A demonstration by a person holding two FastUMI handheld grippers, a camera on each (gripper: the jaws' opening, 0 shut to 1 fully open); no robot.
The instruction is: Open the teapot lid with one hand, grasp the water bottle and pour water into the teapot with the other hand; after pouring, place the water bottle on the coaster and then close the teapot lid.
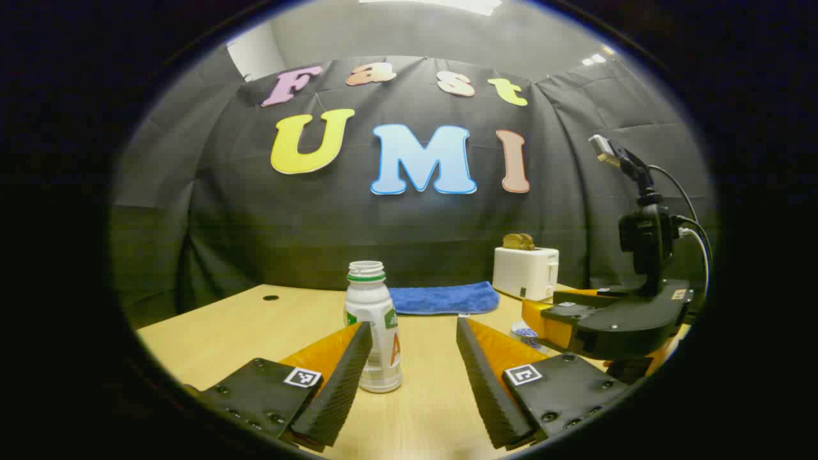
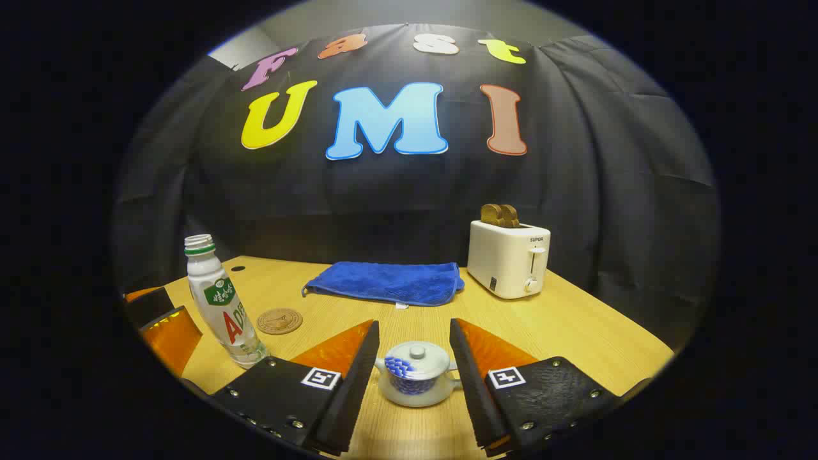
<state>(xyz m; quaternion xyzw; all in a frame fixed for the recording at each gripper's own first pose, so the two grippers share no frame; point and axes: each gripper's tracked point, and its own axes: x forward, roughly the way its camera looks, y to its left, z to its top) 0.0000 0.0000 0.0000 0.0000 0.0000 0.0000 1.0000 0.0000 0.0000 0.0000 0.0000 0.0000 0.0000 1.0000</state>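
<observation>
In the right gripper view, the water bottle (image 2: 220, 306) stands far left with no cap, a little water at the bottom; the round coaster (image 2: 279, 320) lies just beside it; the right gripper (image 2: 414, 338) is wide open around the small teapot (image 2: 416, 382), lid on; the toaster (image 2: 509, 259) holds bread; in the left gripper view, the left gripper (image 1: 414, 338) is open too, the bottle just ahead.

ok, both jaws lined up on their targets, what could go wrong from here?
1. The water bottle has no cap and stands upright near the left gripper's open jaws. A bump or a squeeze could tip it or spill water.
2. The lid of the teapot has only a small knob, so the right gripper may slip off it or drag the pot.
3. The coaster is small, so the bottle could land off-centre.
</observation>
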